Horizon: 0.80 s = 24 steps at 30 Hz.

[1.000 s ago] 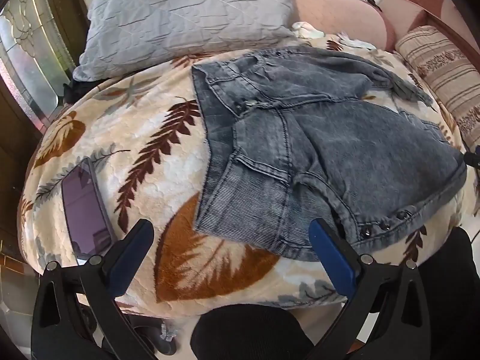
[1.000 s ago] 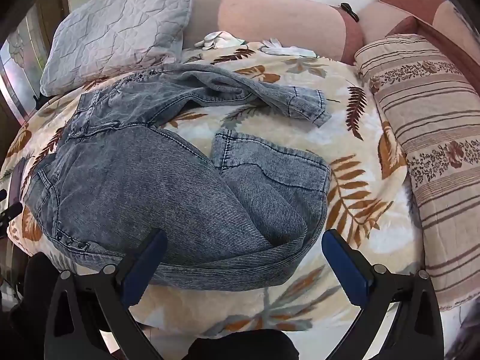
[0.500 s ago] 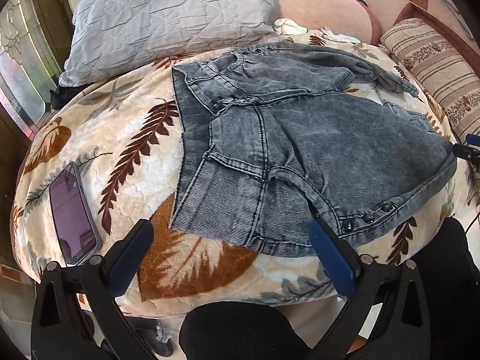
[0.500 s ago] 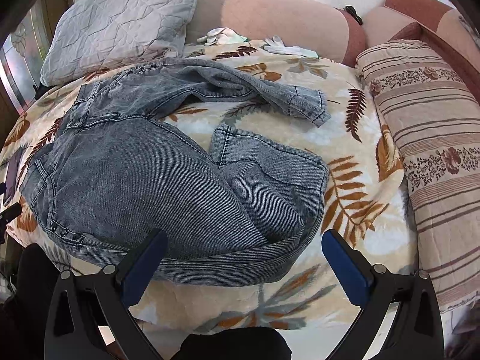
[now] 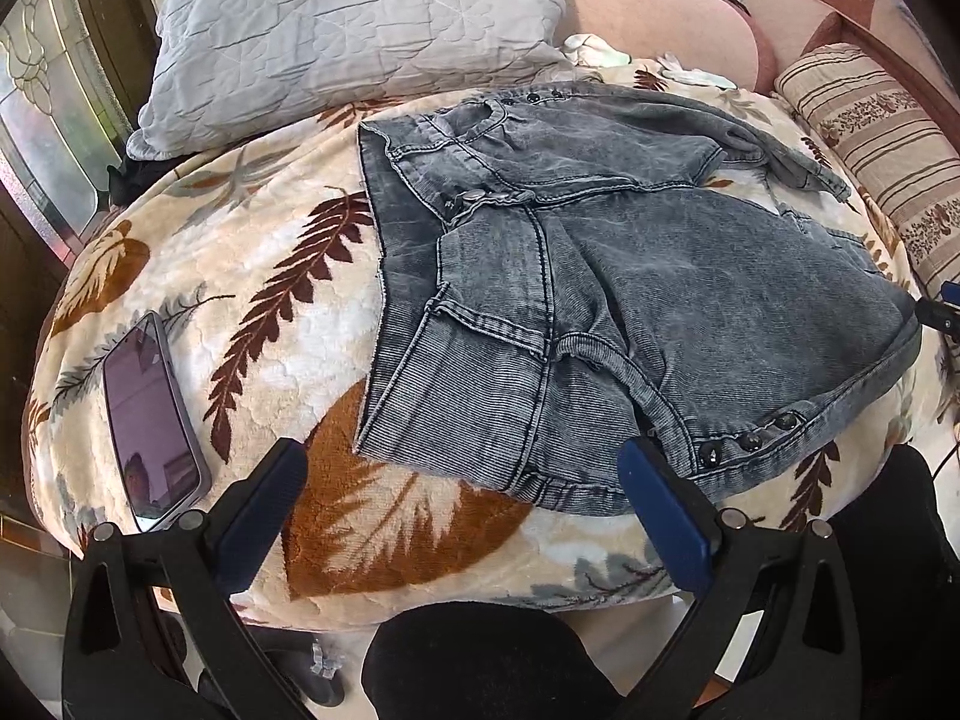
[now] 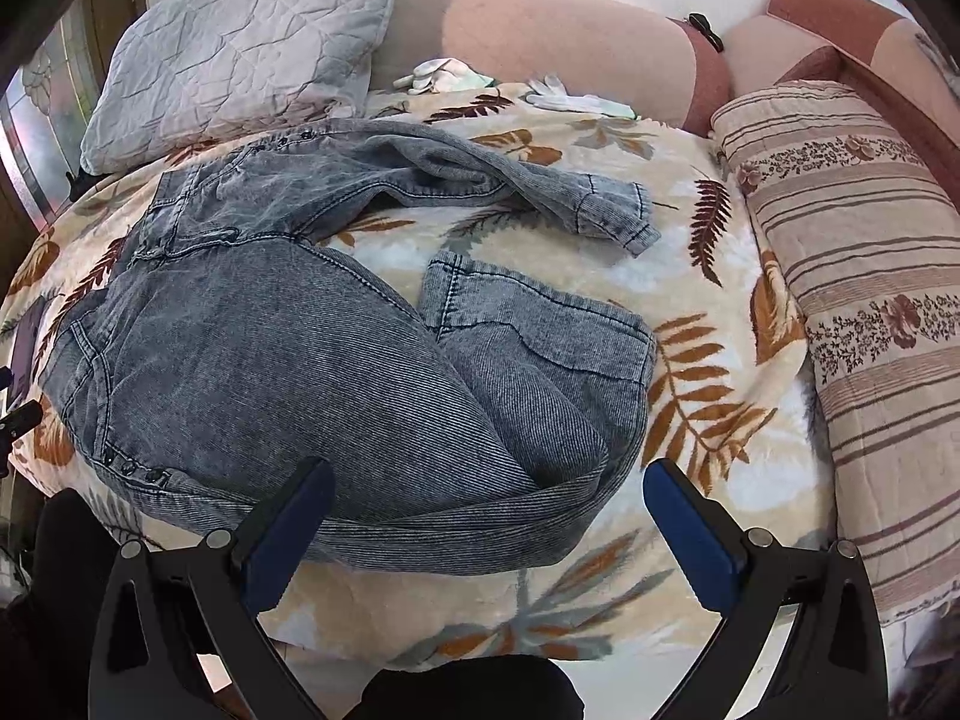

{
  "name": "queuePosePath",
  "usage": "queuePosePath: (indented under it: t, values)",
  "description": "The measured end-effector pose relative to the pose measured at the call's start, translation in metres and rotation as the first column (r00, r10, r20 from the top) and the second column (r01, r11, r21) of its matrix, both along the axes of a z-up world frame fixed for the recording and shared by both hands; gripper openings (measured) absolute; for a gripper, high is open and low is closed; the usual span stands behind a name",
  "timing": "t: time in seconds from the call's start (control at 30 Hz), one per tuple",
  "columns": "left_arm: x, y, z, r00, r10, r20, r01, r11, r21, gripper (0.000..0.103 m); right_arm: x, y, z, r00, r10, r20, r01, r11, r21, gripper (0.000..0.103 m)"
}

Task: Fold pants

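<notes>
The pants are washed grey denim, ribbed and matt, with dark shiny studs. The blanket looks plush and fleecy. The phone has glossy glass. The pillow is quilted, crinkled cloth.

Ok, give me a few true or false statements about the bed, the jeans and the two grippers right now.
1. Both grippers, left gripper and right gripper, are open and hold nothing. True.
2. A phone lies on the blanket beside the jeans, not touching them. True.
3. The jeans are folded into a neat stack. False: they lie spread out, one leg doubled back.
4. The grey pillow lies on top of the jeans. False: it sits behind them.
</notes>
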<state>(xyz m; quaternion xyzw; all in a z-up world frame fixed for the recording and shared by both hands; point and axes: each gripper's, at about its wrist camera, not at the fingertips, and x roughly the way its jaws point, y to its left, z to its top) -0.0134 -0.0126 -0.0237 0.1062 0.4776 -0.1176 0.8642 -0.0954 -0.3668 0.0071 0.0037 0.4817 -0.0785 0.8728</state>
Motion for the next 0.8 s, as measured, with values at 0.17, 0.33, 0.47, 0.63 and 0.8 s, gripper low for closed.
queuePosePath:
  t: [0.17, 0.33, 0.47, 0.63, 0.8]
  values:
    - [0.002, 0.0, 0.002, 1.0, 0.006, -0.001, -0.006, 1.0, -0.001, 0.103, -0.001, -0.005, 0.0, 1.0, -0.011, 0.004, 0.011, 1.0, 0.007, 0.103]
    - [0.003, -0.001, 0.002, 1.0, 0.012, -0.007, -0.012, 1.0, 0.003, 0.103, -0.002, -0.008, 0.001, 1.0, -0.017, 0.011, 0.017, 1.0, 0.012, 0.103]
    - [0.003, -0.001, 0.002, 1.0, 0.012, -0.008, -0.012, 1.0, 0.004, 0.103, -0.003, -0.012, 0.0, 1.0, -0.024, 0.014, 0.023, 1.0, 0.02, 0.103]
    - [0.006, -0.002, 0.001, 1.0, 0.017, -0.019, -0.017, 1.0, 0.008, 0.103, -0.003, -0.016, 0.001, 1.0, -0.026, 0.018, 0.025, 1.0, 0.016, 0.103]
    - [0.01, -0.004, -0.001, 0.999, 0.037, -0.036, -0.036, 0.999, 0.005, 0.103, -0.005, -0.024, 0.001, 0.999, -0.039, 0.024, 0.038, 0.999, 0.032, 0.103]
